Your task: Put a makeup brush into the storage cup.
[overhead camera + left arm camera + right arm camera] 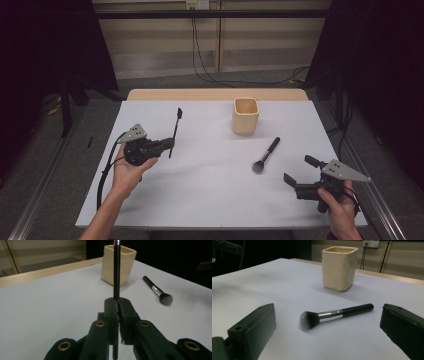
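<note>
The left gripper [169, 142], held sideways above the white table cover [200, 200] by a cupped left hand [127, 170], pinches a thin black makeup brush [175, 131] near its lower end, the stick pointing up and away. The right gripper [299, 171] rests low at the near right edge, jaws spread toward the powder brush [266, 155] lying flat near the beige square cup [245, 116].

My left gripper [117, 305] hides the lower end of the thin black brush [116, 270], whose tip runs off the top edge, and my right gripper [327, 330] is cropped to its two jaws.
</note>
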A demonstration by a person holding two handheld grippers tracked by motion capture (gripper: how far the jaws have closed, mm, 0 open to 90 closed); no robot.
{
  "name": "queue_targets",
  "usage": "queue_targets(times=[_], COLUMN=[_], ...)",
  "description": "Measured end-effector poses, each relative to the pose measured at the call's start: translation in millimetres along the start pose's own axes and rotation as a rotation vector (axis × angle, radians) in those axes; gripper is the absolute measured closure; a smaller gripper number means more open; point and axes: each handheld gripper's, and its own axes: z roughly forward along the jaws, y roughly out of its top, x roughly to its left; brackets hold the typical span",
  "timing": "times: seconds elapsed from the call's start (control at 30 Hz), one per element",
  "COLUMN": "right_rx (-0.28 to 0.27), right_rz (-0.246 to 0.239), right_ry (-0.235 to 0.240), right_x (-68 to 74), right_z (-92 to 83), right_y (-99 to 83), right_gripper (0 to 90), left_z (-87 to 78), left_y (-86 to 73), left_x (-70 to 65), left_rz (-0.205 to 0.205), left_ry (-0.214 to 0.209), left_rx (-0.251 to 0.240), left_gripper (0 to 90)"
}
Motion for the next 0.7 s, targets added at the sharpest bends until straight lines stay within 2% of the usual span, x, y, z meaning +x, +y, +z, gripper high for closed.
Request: queue_targets(times=[0.07,0.13,0.17,0.23,0.3,0.43,0.5,0.7], right_rx=[-0.004,-0.003,-0.005,-0.009,-0.024,-0.034,-0.017,-0.011], right_rz=[0.015,0.007,0.01,0.012,0.004,0.017,-0.004,-0.053], right_ry=[0.005,0.011,0.015,0.028,0.041,0.078,0.098,0.179], right_x=[-0.4,-0.6,0.2,2.3,4.7,10.9,16.4,28.8], right_z=[2.7,4.7,5.7,7.7,10.5,16.5,20.9,26.2], right_y=[0.8,2.0,2.9,4.9,8.4,15.6,19.8,34.8], right_gripper=[0.0,0.0,0.0,0.0,0.0,0.0,0.0,0.0], left_z=[1.2,2.9,4.5,8.9,12.1,16.3,17.7,25.2], left_y=[-0.3,-0.8,-1.1,-2.3,-2.6,2.2,5.0,10.3], left_x=[-3.0,-7.8,-9.7,-14.4,-17.4,-27.7,-33.2,-45.4], left_rz=[-0.012,-0.008,-0.011,0.004,-0.003,0.012,0.033,0.035], left_ry=[-0.015,-0.02,-0.036,-0.035,-0.046,-0.064,-0.066,-0.09], left_rx=[-0.011,-0.011,0.001,0.016,0.008,-0.001,-0.007,-0.02], left_gripper=[85.8,85.8,85.8,85.8,85.8,85.7,85.8,85.8])
